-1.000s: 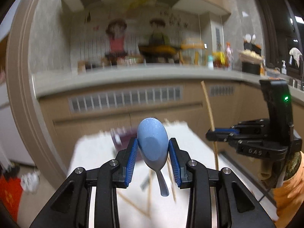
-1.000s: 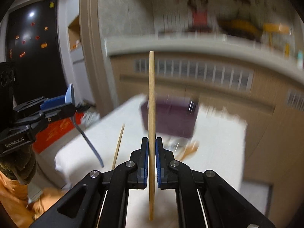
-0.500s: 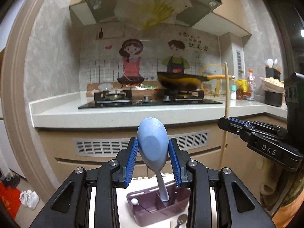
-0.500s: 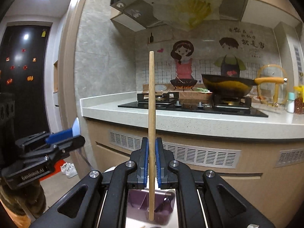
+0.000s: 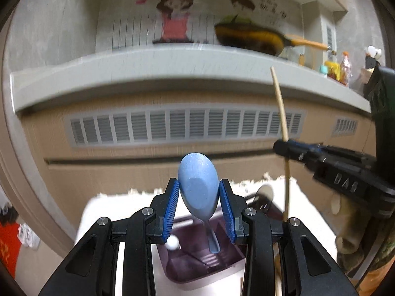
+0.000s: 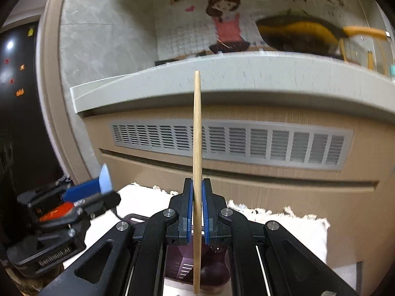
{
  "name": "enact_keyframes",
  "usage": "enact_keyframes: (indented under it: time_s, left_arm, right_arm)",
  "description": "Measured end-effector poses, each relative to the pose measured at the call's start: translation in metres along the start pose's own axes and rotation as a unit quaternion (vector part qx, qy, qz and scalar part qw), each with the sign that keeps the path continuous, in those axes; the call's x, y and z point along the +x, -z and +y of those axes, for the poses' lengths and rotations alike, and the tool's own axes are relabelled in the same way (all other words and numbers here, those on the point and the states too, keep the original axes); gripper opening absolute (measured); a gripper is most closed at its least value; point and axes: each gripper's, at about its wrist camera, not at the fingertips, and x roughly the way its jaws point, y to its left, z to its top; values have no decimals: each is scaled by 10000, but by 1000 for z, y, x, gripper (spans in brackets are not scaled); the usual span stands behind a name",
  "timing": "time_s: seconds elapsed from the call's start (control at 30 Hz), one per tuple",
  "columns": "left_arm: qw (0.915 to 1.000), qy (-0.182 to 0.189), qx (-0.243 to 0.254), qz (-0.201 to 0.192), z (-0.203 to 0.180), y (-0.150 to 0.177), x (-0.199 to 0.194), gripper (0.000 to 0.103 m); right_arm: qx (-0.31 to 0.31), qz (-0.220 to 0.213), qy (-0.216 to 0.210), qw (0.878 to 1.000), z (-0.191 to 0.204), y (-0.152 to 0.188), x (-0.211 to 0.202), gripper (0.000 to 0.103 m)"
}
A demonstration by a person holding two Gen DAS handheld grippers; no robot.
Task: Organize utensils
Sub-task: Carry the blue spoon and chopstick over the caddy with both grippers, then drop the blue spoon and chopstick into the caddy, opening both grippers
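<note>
1. My left claw grips a blue spoon by its bowl, above the purple utensil caddy.
2. My right claw pinches a wooden chopstick upright over that caddy.
3. Neither utensil is stowed yet; both still need lowering in.

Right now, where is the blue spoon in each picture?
Left wrist view: the spoon is at bottom middle, bowl up, clamped in the left gripper, handle hanging over the purple holder.
Right wrist view: the spoon shows only as a pale blue edge at far left, in the left gripper.
Shared landmark: the grey vent grille under the counter.
</note>
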Motion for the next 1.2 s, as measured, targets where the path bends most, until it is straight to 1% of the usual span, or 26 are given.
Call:
enact_keyframes:
  time_s: [0.1,0.2,0.3,0.37,0.5,0.57,0.63,0.67,0.7,0.73,0.8,0.87,0.93,1.0,1.03,1.13,1.2]
  left_arm:
    - [9998,-9,-101,161,6,8,14,35]
    - [9997,30,-197,147,10,8,18,35]
    - [9997,25,-203,145,15,10,19,35]
    - [9995,6,-229,207,18,14,21,35]
    - [9983,21,-432,393,27,26,18,35]
    - [9975,18,-488,506,26,32,14,36]
    - [9961,-18,-574,673,27,42,10,36]
    - [9950,19,-652,751,28,48,6,37]
    - [9943,34,-703,801,28,52,3,37]
    - [9937,37,-740,839,27,56,-1,38]
    - [9932,46,-751,894,23,64,-13,41]
    - [9934,20,-682,924,19,73,-24,49]
    - [9937,-13,-556,968,18,86,-36,51]
    - [9934,-26,-387,1076,13,101,-47,51]
    - [9929,-28,-301,1150,9,110,-51,52]
    - [9909,10,-164,1336,2,130,-60,57]
    - [9896,20,-82,1438,-5,143,-67,62]
  right_arm:
    - [40,-101,-46,9999,-2,-6,0,8]
    - [29,-249,-121,9996,1,-19,-3,8]
    - [-68,-241,-93,9996,5,-20,4,8]
    - [-110,-74,-36,9999,5,-7,16,8]
    - [-91,504,-42,9987,2,24,41,8]
    - [-220,799,7,9966,4,40,49,8]
    - [-378,1011,51,9941,6,52,52,15]
    - [-406,1023,67,9939,6,54,49,29]
    - [-428,1002,81,9940,5,55,46,41]
    - [-482,919,135,9945,6,57,38,45]
    - [-584,825,198,9947,7,58,25,59]
    - [-671,812,248,9941,7,62,12,64]
    - [-762,874,278,9929,8,71,-1,67]
    - [-833,952,316,9915,9,79,-11,74]
    - [-900,1019,350,9901,10,88,-18,76]
    - [-1017,1178,404,9870,13,108,-31,83]
    - [-1088,1288,436,9847,17,120,-36,91]
